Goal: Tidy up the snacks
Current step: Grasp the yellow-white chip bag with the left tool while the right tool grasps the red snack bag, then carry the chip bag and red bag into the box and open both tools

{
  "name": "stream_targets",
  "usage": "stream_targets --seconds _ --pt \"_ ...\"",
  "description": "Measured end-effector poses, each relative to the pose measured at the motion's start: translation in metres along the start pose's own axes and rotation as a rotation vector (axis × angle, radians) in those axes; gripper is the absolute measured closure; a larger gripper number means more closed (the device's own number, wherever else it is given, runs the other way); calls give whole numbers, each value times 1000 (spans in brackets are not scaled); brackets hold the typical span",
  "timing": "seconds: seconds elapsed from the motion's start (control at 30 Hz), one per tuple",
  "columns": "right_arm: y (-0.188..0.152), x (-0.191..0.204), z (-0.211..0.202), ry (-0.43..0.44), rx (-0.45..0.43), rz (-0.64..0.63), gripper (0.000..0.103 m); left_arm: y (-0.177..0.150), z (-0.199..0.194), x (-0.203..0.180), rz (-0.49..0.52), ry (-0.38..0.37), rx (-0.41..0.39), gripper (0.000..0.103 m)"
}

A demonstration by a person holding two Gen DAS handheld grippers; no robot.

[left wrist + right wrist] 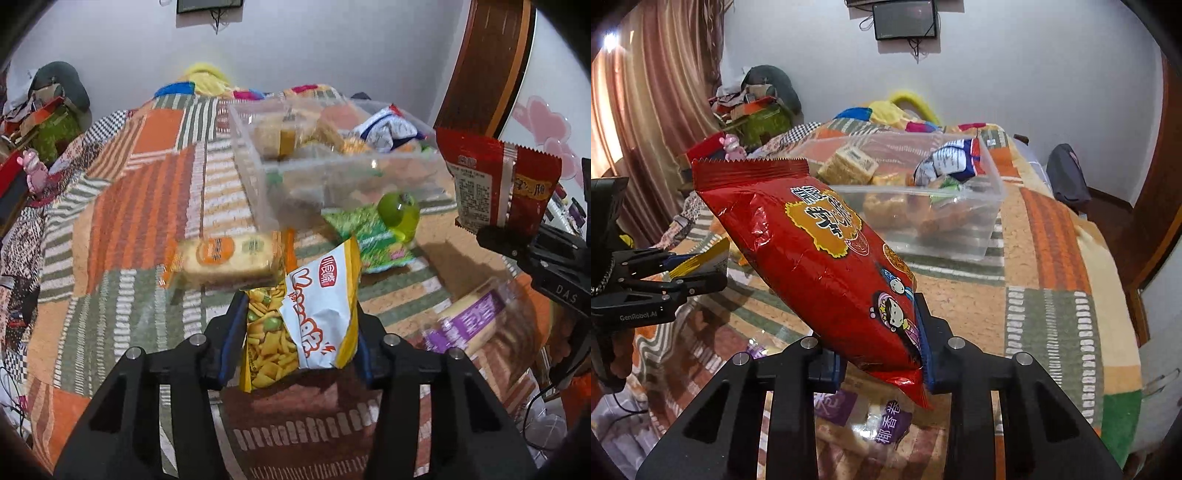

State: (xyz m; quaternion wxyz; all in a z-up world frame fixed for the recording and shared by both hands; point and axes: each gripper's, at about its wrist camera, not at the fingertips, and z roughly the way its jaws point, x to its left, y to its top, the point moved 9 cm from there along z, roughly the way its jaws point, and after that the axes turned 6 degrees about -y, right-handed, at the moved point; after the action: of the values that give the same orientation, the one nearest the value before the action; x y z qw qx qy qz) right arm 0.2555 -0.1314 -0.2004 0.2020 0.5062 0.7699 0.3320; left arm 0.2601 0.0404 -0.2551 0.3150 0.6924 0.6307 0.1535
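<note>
My left gripper (297, 332) has its fingers clamped on the yellow-and-white foil snack packet (306, 314), lifted off the patchwork bed quilt (147, 184). My right gripper (882, 358) pinches the glossy red snack bag's (820, 254) lower end, its body slanting up-left, short of the clear plastic bin (982, 206).

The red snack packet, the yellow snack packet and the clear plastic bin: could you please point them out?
red snack packet (827, 258), right wrist view, front face.
yellow snack packet (310, 325), left wrist view, white panel.
clear plastic bin (964, 206), right wrist view, near wall.
</note>
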Motion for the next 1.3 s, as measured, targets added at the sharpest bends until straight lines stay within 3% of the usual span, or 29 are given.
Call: stream_targets --seconds 0.37,0.63,1.03,1.3 --pt "53 -8 -15 -21 -102 19 75 66 -29 -17 31 -16 -129 53" --pt "88 -16 5 -47 -133 41 75 118 -26 -19 57 1 -186 53" --pt "108 -20 72 -89 -26 43 75 168 19 -3 4 13 -168 53" --pt "116 -14 84 -103 4 27 75 179 49 10 -44 18 -136 53"
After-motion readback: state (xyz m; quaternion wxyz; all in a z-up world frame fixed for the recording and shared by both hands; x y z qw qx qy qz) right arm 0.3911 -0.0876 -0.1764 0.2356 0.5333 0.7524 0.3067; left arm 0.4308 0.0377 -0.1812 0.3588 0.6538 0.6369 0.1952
